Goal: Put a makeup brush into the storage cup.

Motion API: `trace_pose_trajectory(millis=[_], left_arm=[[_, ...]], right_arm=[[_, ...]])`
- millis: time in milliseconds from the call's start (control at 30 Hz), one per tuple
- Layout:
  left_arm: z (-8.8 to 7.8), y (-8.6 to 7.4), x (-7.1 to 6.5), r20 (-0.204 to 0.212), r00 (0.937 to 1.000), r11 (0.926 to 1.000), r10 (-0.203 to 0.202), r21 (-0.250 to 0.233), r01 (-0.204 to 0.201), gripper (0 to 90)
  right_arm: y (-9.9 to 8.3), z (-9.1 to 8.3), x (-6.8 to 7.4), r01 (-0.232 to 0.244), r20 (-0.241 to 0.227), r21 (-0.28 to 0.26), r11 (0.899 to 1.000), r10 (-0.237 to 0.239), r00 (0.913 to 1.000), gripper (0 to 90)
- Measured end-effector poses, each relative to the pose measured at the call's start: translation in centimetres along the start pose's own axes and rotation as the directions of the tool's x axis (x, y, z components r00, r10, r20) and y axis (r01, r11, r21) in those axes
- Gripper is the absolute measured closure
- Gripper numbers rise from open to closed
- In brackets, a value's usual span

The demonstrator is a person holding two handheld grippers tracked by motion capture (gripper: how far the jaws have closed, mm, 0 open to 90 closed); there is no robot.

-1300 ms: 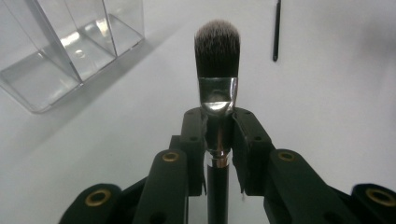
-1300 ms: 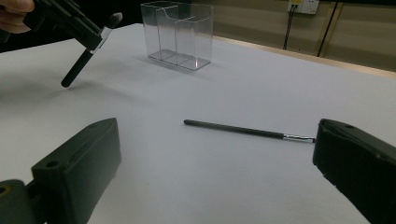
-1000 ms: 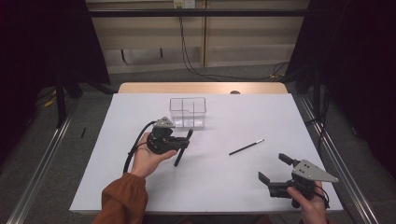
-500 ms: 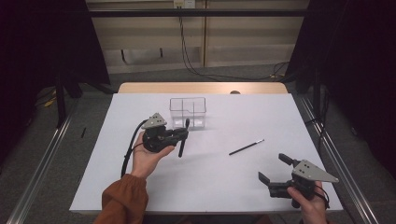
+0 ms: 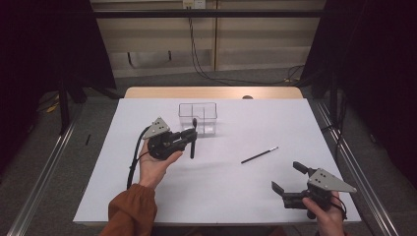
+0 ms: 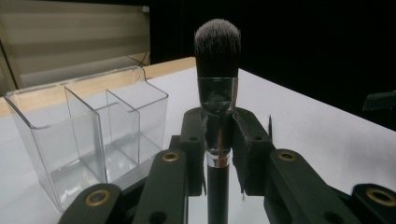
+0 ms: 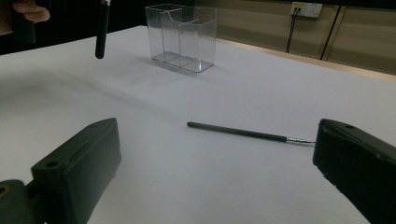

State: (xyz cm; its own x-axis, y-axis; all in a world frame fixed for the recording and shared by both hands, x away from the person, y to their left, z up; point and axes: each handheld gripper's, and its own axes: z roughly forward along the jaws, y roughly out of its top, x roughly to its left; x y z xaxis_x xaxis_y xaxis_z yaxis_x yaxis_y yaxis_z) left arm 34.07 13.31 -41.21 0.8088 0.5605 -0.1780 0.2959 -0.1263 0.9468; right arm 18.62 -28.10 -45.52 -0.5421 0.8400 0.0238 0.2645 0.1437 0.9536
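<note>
A white sheet covers the bench (image 5: 221, 196), leaving a strip of pale wood bare along its far edge; grey floor and metal rails run down both sides, dark curtains hang left and right, and a beige panelled wall with black cables and a socket closes the back of the room. Near the far middle of the sheet stands a clear plastic organiser box with dividers (image 5: 198, 118), upright and holding nothing. The left claw (image 5: 191, 136), lifted above the sheet in a hand with a rust-coloured sleeve, is clenched on a black-handled makeup brush with a silver ferrule and grey-tipped bristles (image 6: 217, 79); the pads press on the handle just under the ferrule, the brush stands upright with bristles up, and it hangs just beside the box on its near side, its handle end clear of the sheet. A thin black brush with a small metal tip (image 5: 259, 155) lies flat on the sheet, well apart from the box. The right claw (image 5: 289, 179) rests low at the near right corner, released, jaws spread wide with nothing between them, the thin brush lying beyond them.
</note>
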Motion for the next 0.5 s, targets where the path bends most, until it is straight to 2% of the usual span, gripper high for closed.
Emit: trace_pose_trajectory(millis=[333, 500], left_arm=[[-0.5, 1.6, -0.5, -0.007, 0.9996, 0.999, 0.029, -0.035, -0.029, 75.6], [-0.2, 1.7, -0.9, -0.002, 0.9992, 0.9984, 0.04, -0.04, -0.04, 75.6]], right_arm=[[0.0, 0.0, 0.0, -0.002, -0.002, 0.001, 1.0, 0.002, 1.0, 0.5], [0.0, 0.1, 0.0, -0.003, 0.001, 0.0, 1.0, 0.003, 1.0, 0.5]])
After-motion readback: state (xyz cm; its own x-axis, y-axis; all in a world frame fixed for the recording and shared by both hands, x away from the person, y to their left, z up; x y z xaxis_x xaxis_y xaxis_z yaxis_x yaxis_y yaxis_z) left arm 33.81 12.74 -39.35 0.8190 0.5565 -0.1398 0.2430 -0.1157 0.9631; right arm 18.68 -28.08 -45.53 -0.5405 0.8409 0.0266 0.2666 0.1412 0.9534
